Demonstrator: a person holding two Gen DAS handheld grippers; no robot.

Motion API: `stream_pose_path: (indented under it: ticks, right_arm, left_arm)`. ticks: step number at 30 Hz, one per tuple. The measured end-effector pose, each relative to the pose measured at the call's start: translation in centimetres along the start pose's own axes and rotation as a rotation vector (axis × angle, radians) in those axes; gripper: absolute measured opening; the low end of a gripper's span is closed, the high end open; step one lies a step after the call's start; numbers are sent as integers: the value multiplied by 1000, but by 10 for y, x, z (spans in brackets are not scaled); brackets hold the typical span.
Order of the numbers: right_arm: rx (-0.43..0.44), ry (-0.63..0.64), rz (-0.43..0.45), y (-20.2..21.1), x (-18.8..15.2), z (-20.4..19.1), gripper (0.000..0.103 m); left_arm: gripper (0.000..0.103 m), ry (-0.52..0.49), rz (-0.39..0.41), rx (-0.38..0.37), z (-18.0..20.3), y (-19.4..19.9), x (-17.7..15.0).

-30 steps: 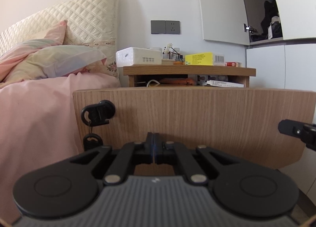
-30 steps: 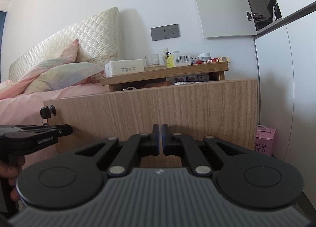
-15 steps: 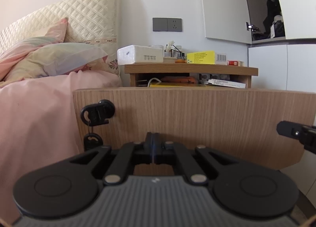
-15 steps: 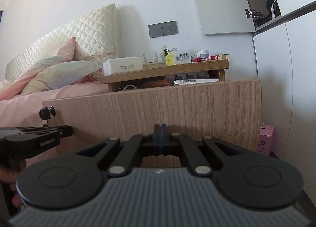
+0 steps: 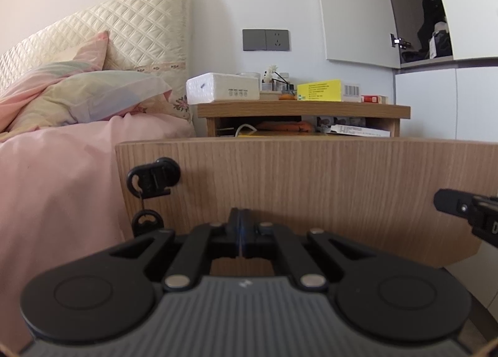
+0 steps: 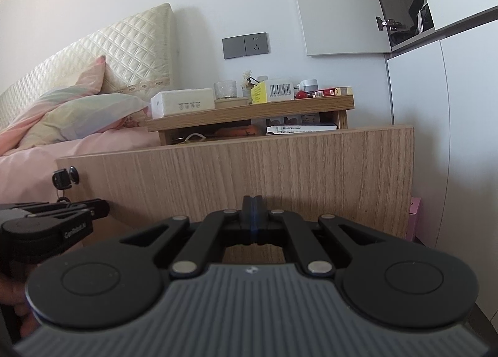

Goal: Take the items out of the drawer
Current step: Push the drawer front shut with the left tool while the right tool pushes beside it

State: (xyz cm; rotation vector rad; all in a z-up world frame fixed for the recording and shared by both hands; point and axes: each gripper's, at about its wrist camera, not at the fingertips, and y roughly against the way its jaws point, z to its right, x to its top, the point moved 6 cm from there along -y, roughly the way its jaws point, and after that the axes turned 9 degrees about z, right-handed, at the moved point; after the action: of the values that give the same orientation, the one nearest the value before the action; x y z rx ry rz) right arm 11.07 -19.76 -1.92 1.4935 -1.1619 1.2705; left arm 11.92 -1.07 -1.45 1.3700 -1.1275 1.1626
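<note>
A bedroom: a bed (image 5: 62, 170) with pink bedding sits beside a wooden nightstand (image 5: 302, 106), and white wardrobe doors fill the right. The nightstand's drawer is pulled out toward the cameras, its wood-grain drawer front (image 5: 311, 186) filling the middle of both views, with a black key (image 5: 154, 175) hanging in the lock at its left end.

The left gripper (image 5: 241, 232) hangs low in front of the panel, its fingers pressed together on nothing. The right gripper (image 6: 252, 220) is the same: over the last second its fingers have gone from a narrow gap to fully together, and both cameras have risen a little, so more shows over the panel's top edge. What shows there (only a sliver) is a white cable (image 5: 246, 128), something orange (image 5: 286, 125) and a flat white box (image 5: 358, 130); from this low angle I cannot tell whether they lie in the drawer or on the shelf behind it.

So the drawer appears open and nothing is taken yet. The likely next step is lifting a gripper over the front edge and spreading its fingers above one item; the tall panel is the thing to clear on the way.
</note>
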Motion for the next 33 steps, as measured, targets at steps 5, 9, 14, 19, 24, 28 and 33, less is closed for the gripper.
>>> stream_pose_path:
  ticks: [5, 9, 14, 19, 24, 28, 33]
  right_arm:
    - [-21, -54, -13, -16, 3, 14, 0]
    - [-8, -74, -30, -37, 3, 24, 0]
    - [4, -36, -22, -56, 2, 31, 0]
    - [9, -18, -22, -74, 4, 35, 0]
    - [6, -12, -12, -93, 4, 44, 1]
    - [5, 4, -7, -105, 1, 56, 0]
    - [9, 14, -7, -122, 0, 60, 1]
  left_arm:
    - [1, 14, -10, -40, 5, -11, 2]
    - [3, 32, -25, -49, 8, -34, 3]
    - [4, 24, -20, -54, 12, -54, 3]
    - [4, 20, -22, -63, 15, -74, 4]
    - [5, -18, -24, -70, 20, -96, 7]
    - [5, -35, -9, -69, 22, -110, 5]
    - [5, -24, -4, -69, 24, -128, 5]
